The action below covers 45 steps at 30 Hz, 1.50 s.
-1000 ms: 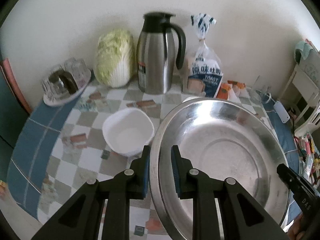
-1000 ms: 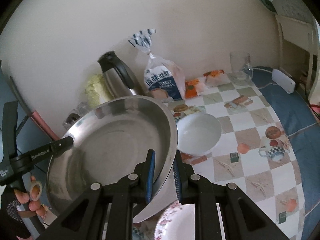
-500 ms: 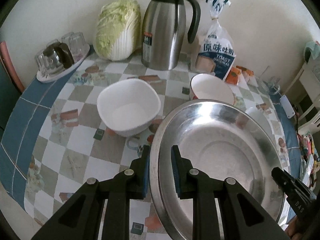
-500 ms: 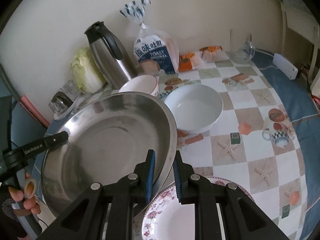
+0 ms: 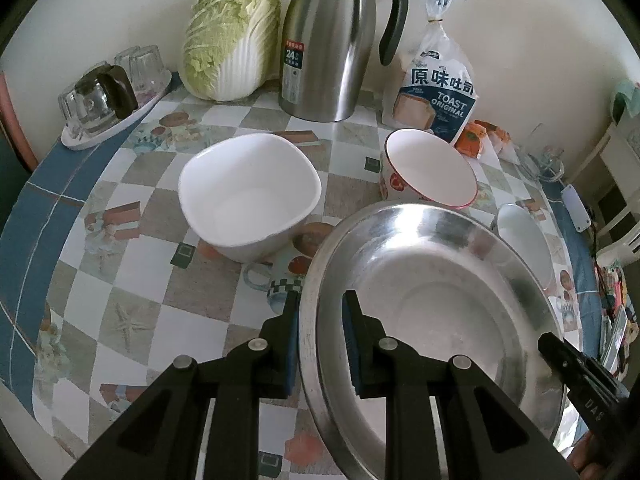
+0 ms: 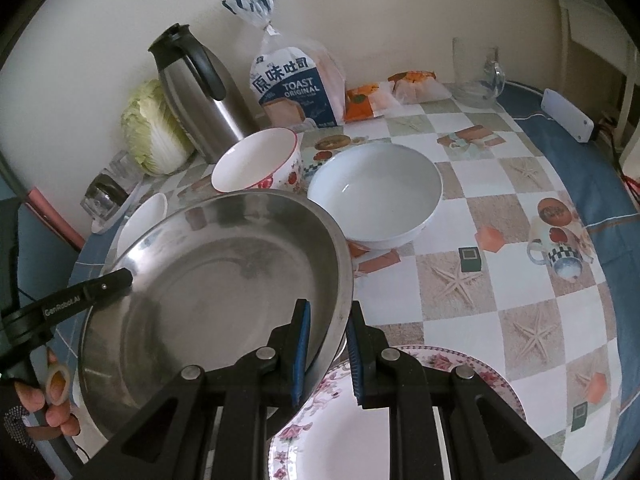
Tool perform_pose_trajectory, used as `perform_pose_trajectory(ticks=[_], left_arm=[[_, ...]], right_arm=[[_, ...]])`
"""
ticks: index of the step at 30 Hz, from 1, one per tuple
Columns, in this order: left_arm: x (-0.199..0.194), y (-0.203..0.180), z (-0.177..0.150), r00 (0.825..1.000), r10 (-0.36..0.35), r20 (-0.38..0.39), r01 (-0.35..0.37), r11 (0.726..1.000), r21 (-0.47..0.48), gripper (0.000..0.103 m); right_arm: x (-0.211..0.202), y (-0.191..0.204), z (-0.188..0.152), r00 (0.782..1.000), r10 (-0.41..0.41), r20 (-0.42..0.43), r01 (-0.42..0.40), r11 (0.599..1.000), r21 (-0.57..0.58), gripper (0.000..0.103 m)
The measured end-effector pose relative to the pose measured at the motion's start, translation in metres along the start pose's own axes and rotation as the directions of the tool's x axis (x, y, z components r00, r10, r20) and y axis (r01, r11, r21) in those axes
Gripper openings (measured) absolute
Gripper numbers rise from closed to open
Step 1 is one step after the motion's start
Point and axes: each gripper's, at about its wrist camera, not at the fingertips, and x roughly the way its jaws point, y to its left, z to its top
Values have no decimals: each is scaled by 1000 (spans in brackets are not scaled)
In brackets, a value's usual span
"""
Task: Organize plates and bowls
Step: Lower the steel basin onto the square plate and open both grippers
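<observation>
A wide steel basin (image 5: 432,320) (image 6: 224,292) hangs over the table, held at two sides. My left gripper (image 5: 318,344) is shut on its left rim, and my right gripper (image 6: 328,344) is shut on its right rim. Under the basin's right edge lies a flower-patterned plate (image 6: 460,376). Beyond the basin stand a white squarish bowl (image 5: 248,204), a red-rimmed floral bowl (image 5: 428,172) (image 6: 256,164) and a round white bowl (image 6: 376,196) (image 5: 524,240).
At the back wall stand a cabbage (image 5: 232,36), a steel thermos jug (image 5: 340,40) and a toast bag (image 5: 436,88). A tray of glasses (image 5: 108,100) sits far left; a glass mug (image 6: 476,68) and white power strip (image 6: 566,114) far right. A hand (image 6: 48,400) holds the left tool.
Both grippers have sunk with the basin toward the table. The bowls and the flowered plate have come further into view; the grips are unchanged.
</observation>
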Motion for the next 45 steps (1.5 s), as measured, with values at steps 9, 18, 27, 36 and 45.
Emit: perform_pose_trajectory(ticks=[9, 18, 27, 36, 45], left_arm=[[8, 9, -2, 1000, 23, -18, -24, 1000, -14, 21], [6, 13, -8, 997, 74, -18, -74, 997, 7, 21], [11, 14, -12, 995, 86, -41, -85, 996, 23, 21], [16, 7, -14, 993, 105, -46, -102, 993, 55, 21], [26, 2, -17, 992, 114, -61, -108, 990, 87, 21]], right_arm=[[6, 8, -2, 1000, -15, -5, 15, 999, -31, 19], [4, 23, -3, 999, -34, -4, 34, 995, -89, 19], [2, 28, -5, 999, -53, -10, 52, 992, -119, 19], [8, 25, -6, 998, -62, -27, 59, 993, -106, 19], [13, 22, -7, 996, -82, -34, 79, 992, -98, 19]])
